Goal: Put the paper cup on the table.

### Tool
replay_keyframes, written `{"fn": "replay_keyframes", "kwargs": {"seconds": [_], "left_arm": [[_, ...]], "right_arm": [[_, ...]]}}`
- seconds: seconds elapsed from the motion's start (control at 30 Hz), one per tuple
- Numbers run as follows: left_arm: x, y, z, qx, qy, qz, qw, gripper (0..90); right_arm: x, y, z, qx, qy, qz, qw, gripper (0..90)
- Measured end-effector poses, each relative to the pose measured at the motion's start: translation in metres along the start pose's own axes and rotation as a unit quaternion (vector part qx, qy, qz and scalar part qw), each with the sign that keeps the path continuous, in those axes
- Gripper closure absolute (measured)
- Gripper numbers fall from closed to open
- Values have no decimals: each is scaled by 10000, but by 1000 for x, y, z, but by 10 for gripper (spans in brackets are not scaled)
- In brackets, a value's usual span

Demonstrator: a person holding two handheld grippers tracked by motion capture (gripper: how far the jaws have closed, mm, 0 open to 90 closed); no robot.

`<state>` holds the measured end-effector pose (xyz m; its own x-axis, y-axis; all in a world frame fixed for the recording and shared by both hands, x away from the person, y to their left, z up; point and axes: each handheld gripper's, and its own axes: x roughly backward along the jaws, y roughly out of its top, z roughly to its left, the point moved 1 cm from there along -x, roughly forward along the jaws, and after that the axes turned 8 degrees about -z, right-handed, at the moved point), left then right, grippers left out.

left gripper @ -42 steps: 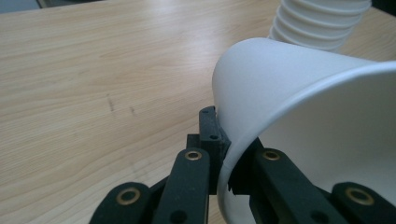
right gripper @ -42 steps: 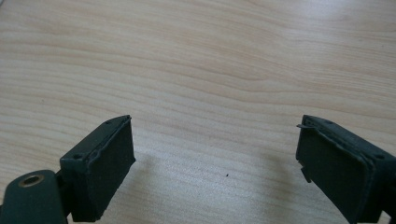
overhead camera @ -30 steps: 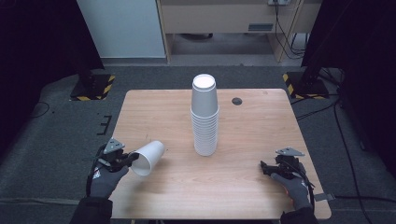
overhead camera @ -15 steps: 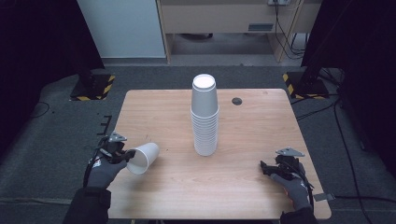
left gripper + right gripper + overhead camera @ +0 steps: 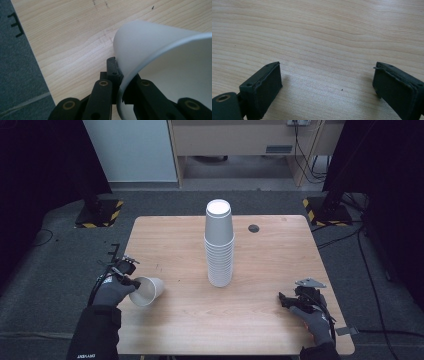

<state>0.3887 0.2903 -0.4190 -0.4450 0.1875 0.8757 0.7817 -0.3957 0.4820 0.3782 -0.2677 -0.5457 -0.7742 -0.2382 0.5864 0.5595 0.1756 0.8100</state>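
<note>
at the near left edge of the pale wooden table (image 5: 180,320), the left gripper (image 5: 131,281) has its black jaws pinched together on the rim of a single white paper cup (image 5: 147,291), one jaw inside the wall and one outside. the cup lies tilted on its side, mouth toward the near left, held just over the table's left edge. to do this step well, the grip likely needs to stay light so the thin rim does not crease, and the cup should be turned mouth-down before it goes over the stack. the left forearm, in a dark sleeve, comes up from the near edge with the wrist bent inward. at the near right, the right gripper (image 5: 300,301) rests low with its jaws wide apart over bare wood. farther off, at mid-table, stands a tall stack of upturned white paper cups (image 5: 219,245).
</note>
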Motion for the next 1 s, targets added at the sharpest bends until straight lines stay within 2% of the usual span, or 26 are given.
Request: {"fn": "replay_keyframes", "kwargs": {"seconds": [0.17,0.27,0.4,0.53,0.9,1.0], "left_arm": [[0,4,5,78,81,326,9994,867],[-1,4,6,149,19,586,9982,866],[-2,5,6,212,15,799,9966,867],[-6,5,6,268,42,1157,9929,867],[-14,6,6,450,7,1260,9910,864],[-16,5,6,475,4,1201,9916,850]], "right_arm": [[0,0,0,0,-1,-1,10000,87],[0,0,0,0,0,0,10000,87],[0,0,0,0,0,0,10000,87],[0,0,0,0,1,0,10000,87],[0,0,0,0,2,0,10000,87],[0,0,0,0,3,0,10000,87]]}}
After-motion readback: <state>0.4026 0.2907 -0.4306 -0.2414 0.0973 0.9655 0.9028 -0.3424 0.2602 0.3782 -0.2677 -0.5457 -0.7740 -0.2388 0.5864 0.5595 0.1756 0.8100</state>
